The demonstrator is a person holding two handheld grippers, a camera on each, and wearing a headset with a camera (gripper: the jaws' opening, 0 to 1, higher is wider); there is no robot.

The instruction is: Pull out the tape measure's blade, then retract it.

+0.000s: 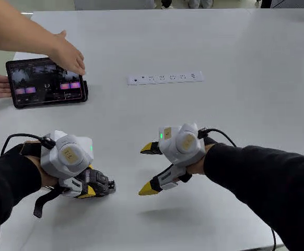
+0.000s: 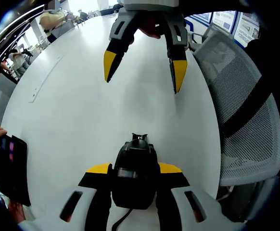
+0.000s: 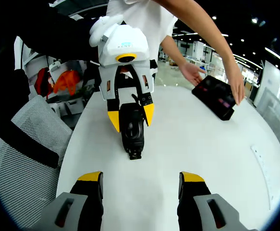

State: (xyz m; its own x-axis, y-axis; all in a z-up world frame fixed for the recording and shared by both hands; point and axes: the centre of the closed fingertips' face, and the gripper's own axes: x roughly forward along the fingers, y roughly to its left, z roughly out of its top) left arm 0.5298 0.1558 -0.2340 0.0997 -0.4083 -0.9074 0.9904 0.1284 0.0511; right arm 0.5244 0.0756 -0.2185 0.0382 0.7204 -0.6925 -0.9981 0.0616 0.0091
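White table, left gripper jaws clamping tape measure; right gripper jaws spread, facing it.

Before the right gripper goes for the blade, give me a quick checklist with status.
1. Tape measure clamped in left gripper: ok.
2. Right gripper open: ok.
3. Blade tip points at right gripper: ok.
4. Right gripper on blade tip: not ok, gap between them.
5. Blade free to slide: cannot tell.
6. Another person's hand and tablet away from the pull line: ok.
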